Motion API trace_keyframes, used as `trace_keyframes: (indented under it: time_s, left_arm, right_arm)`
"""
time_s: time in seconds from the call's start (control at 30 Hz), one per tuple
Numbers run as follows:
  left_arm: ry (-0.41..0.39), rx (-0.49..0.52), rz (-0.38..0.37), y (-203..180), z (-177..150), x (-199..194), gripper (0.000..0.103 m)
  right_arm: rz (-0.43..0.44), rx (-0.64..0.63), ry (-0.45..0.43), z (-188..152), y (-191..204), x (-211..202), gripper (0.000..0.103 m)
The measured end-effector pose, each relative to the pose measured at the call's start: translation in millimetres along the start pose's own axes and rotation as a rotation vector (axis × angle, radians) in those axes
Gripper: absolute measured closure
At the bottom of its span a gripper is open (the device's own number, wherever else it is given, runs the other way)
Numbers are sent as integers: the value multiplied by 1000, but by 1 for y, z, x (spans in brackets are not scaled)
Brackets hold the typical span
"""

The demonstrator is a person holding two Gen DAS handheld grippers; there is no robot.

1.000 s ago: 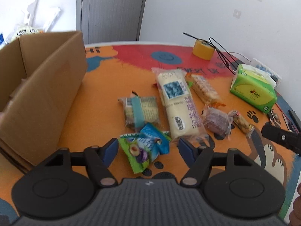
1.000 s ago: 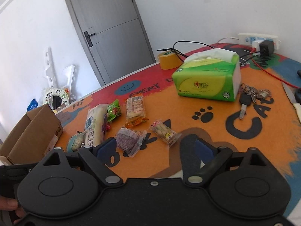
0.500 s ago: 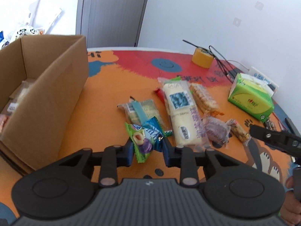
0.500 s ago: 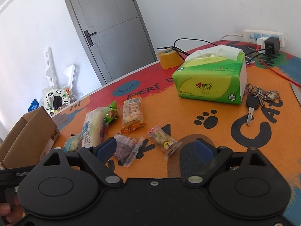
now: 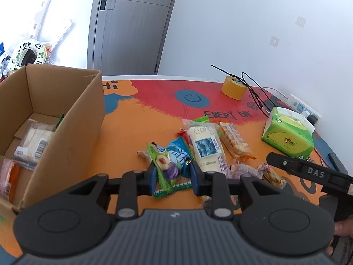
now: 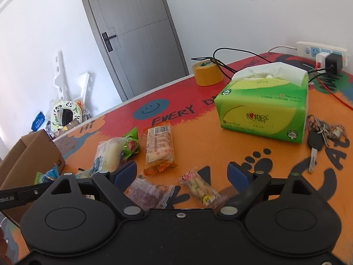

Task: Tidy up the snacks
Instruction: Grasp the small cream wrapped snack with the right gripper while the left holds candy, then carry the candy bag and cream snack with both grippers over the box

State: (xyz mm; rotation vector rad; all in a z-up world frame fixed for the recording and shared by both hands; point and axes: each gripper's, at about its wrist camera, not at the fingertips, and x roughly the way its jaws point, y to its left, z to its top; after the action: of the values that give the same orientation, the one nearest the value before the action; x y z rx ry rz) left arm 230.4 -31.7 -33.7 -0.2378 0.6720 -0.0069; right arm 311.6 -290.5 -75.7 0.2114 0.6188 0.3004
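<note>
Green-and-blue snack packet [image 5: 171, 165] pinched in raised left gripper [image 5: 172, 175]

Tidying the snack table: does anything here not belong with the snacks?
Yes. A bunch of keys lies beside the tissue pack, and a roll of yellow tape with a black cable over it sits behind the snacks.

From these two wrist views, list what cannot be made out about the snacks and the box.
- Cardboard box, left wrist view: its near wall hides part of the floor; the packets inside are only partly visible.
- Purple-wrapped snack, right wrist view: blurred, and its near end is hidden by the right gripper body.
- Green and blue packets, left wrist view: the left gripper covers their sides, so their number is uncertain.
</note>
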Motion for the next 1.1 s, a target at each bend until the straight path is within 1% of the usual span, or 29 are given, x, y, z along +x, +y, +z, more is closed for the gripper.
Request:
trace_keyframes:
  time_s: [0.03,0.13,0.17,0.2,0.23,0.27,0.3,0.33,0.5,0.6,0.7,0.97,1.1]
  left_arm:
    - [0,-1,0,0,1,1,74]
    - [4,-7,2,2,1,4,74]
    - [5,-8,2,3,1,5,74]
    - [7,-8,1,3,1,6,74]
    - [9,-8,1,3,0,6,74]
    - [11,-6,2,4,0,6,74]
    - [12,-7,3,4,0,6,74]
    - [13,-7,2,4,-1,5,74]
    - [16,-6,3,6,-2,2,74]
    - [8,-1,0,5,-3,-4,74]
    - [-1,-2,-4,4,-3,-9,74]
    - [-26,-13,-8,4,-5,-24,74]
    - [-46,-13,-9,5,-2,-33,74]
  right_arm:
    - [0,-4,6,0,1,3,18]
    - [-13,-18,30,-3,3,10,27]
    - [-10,-21,40,-4,3,12,35]
    - [-4,-23,54,-6,3,14,47]
    - [-3,-25,69,-8,3,15,54]
    - [3,-20,77,-10,2,16,71]
    - [8,-9,87,-12,0,17,81]
    - [15,2,95,-15,-2,17,82]
    - [34,11,79,-24,-3,4,83]
    - [43,40,72,-28,-7,-3,83]
    - [76,79,62,-30,-12,-14,83]
    - [155,127,24,-29,-16,-42,83]
    - [175,120,5,-26,-9,-48,83]
